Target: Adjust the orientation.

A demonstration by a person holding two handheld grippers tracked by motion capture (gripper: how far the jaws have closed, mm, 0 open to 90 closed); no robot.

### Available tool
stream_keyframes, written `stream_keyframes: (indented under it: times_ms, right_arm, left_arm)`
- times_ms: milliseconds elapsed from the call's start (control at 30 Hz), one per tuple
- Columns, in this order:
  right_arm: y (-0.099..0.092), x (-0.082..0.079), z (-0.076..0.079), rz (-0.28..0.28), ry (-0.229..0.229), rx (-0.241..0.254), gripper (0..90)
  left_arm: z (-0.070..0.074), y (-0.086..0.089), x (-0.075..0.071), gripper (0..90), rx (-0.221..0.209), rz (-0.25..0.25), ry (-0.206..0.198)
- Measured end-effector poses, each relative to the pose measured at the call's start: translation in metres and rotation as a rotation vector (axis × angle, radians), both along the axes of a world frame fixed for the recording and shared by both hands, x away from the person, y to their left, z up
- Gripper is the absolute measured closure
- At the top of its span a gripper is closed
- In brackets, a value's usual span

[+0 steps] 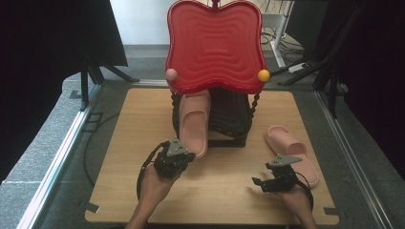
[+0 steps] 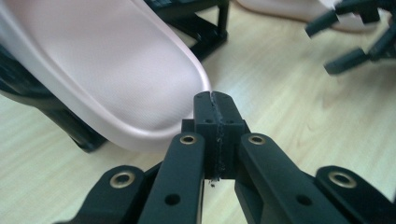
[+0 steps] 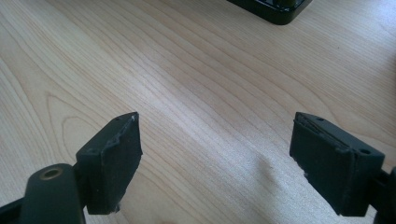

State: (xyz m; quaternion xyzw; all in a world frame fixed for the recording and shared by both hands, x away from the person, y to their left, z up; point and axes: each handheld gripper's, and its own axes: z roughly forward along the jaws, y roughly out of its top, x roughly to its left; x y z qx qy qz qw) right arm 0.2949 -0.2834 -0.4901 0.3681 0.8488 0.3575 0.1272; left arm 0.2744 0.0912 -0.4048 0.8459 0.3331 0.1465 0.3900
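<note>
Surface: a light wooden table top (image 1: 143, 191) on a grey floor, with dark curtains at both sides and a pale wall behind.
Rack: a black shoe rack (image 1: 234, 119) stands near the middle of the table top, under a red wavy-ribbed tray (image 1: 215, 45) with a pink ball (image 1: 171, 74) at one near corner and a yellow ball (image 1: 263, 75) at the other.
Slipper on the rack: a pink slipper (image 1: 195, 123) leans on the rack's left front, sole up in the left gripper view, its near end reaching down towards the table top.
Second slipper: another pink slipper (image 1: 291, 152) lies flat on the table top to the right of the rack, apart from it.
Left gripper: the left gripper (image 2: 215, 100) is at the near end of the leaning slipper; its jaws are pressed together with nothing between them, the tips just beside the slipper's rim. I cannot tell whether they touch it.
Right gripper: the right gripper (image 3: 215, 140) is low over bare wood just beside the second slipper's near end, jaws spread wide and holding nothing.
</note>
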Motion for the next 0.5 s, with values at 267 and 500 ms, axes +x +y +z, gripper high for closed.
stream_keyframes:
  times_ms: [267,500]
  right_arm:
    - [0.000,0.000,0.000,0.006,-0.001,-0.001,16.7]
    - [0.001,0.000,0.000,0.002,-0.002,-0.001,16.7]
  left_arm:
    - [-0.018,0.002,-0.004,89.9,0.015,0.010,0.019]
    - [-0.030,-0.007,0.006,89.9,0.034,0.015,0.011]
